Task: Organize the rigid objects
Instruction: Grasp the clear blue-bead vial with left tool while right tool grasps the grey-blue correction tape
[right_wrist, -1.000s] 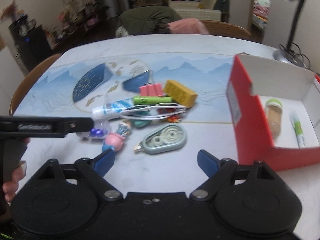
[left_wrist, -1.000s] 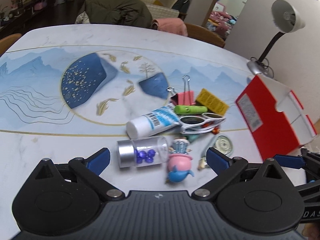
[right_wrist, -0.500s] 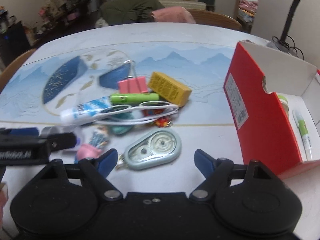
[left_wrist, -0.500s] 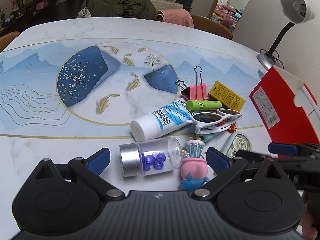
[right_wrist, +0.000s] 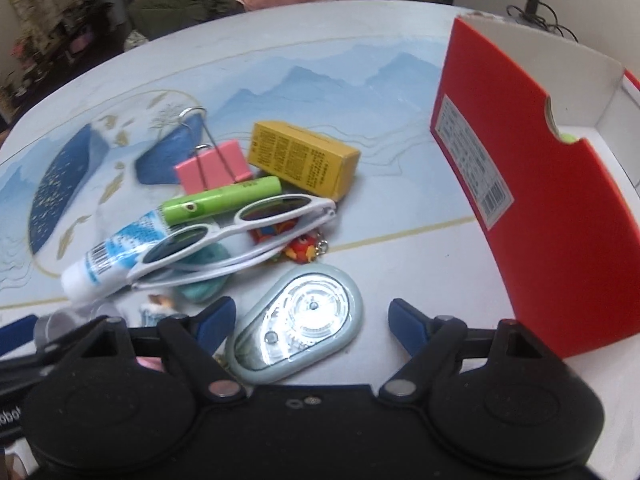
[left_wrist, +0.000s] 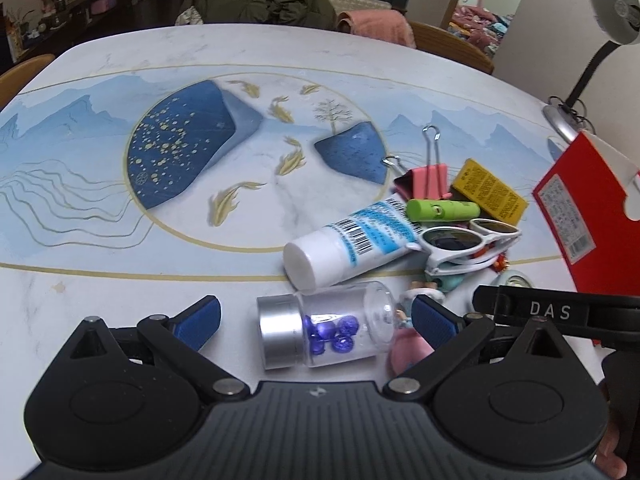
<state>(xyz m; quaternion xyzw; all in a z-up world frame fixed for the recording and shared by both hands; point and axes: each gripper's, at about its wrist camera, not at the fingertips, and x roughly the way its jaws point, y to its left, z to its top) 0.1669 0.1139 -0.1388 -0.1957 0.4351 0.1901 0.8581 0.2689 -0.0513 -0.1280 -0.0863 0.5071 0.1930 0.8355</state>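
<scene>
A clear jar of blue beads (left_wrist: 332, 328) with a silver cap lies on its side between the fingers of my left gripper (left_wrist: 316, 316), which is open and not pressing it. A pale blue correction tape dispenser (right_wrist: 300, 328) lies flat between the fingers of my right gripper (right_wrist: 312, 314), also open. Behind both is a pile: a white tube (left_wrist: 352, 240), white sunglasses (right_wrist: 240, 232), a green marker (right_wrist: 224, 200), a pink binder clip (right_wrist: 212, 168) and a yellow box (right_wrist: 304, 156). A pink figurine (left_wrist: 404, 352) is partly hidden behind my left gripper's right finger.
An open red box (right_wrist: 532, 208) with a white inside stands at the right of the pile. A desk lamp (left_wrist: 616, 8) stands at the table's far right. Chairs with clothes on them line the far edge. The patterned table (left_wrist: 120, 260) stretches to the left.
Both grippers have come lower and nearer to the pile. The jar now sits between my left fingers, and the tape dispenser between my right fingers. The right gripper has rolled.
</scene>
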